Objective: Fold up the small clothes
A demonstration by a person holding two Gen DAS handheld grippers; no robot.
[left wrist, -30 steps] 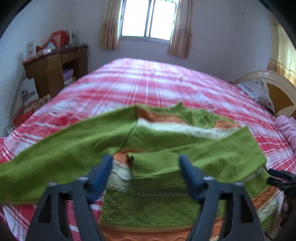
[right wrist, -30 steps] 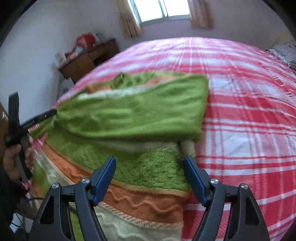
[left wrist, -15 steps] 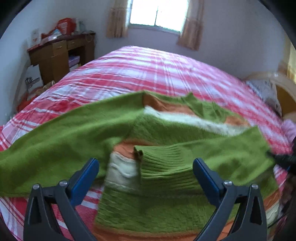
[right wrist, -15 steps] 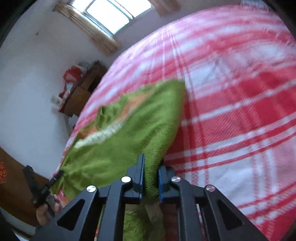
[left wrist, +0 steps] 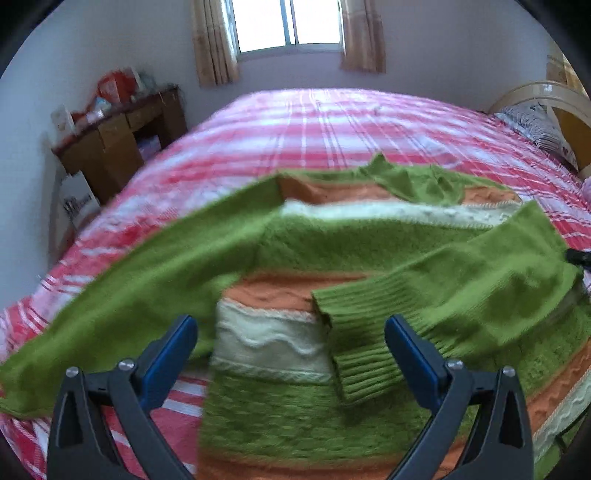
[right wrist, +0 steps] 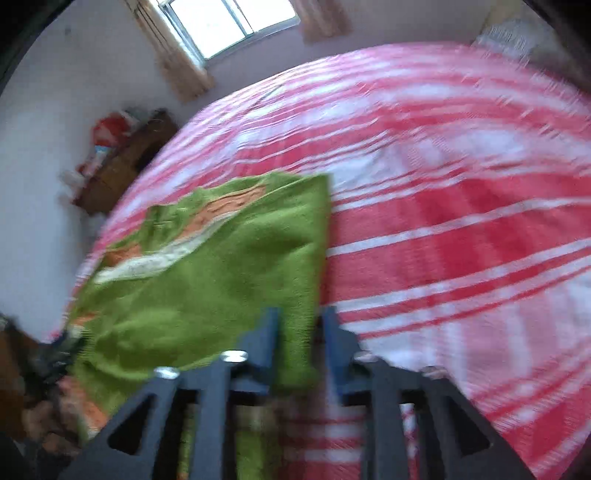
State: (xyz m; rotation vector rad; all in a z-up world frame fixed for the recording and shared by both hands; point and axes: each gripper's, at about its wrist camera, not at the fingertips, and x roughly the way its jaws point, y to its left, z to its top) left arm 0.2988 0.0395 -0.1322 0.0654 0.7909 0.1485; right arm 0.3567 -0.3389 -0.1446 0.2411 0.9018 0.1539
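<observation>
A green knit sweater (left wrist: 332, 243) with orange and white stripes lies flat on the red plaid bed (left wrist: 332, 125). Its right sleeve is folded across the body, with the ribbed cuff (left wrist: 362, 354) near the middle. The other sleeve (left wrist: 147, 288) stretches out to the left. My left gripper (left wrist: 290, 325) hovers wide open above the sweater's middle and grips nothing. In the right wrist view, my right gripper (right wrist: 301, 317) is at the sweater's (right wrist: 221, 280) right edge. Its jaws are opening, and the green sleeve fold still hangs between them with a gap at the right pad.
A wooden desk (left wrist: 118, 144) piled with items stands by the left wall under a curtained window (left wrist: 288, 26). A pillow (left wrist: 535, 125) and a curved headboard (left wrist: 535, 96) are at the far right. Plaid bedspread (right wrist: 461, 221) spreads right of the sweater.
The right gripper, wide open a second ago, shut on the sleeve's fold at the sweater's right edge and has now parted its jaws. The left gripper spread slightly wider.
</observation>
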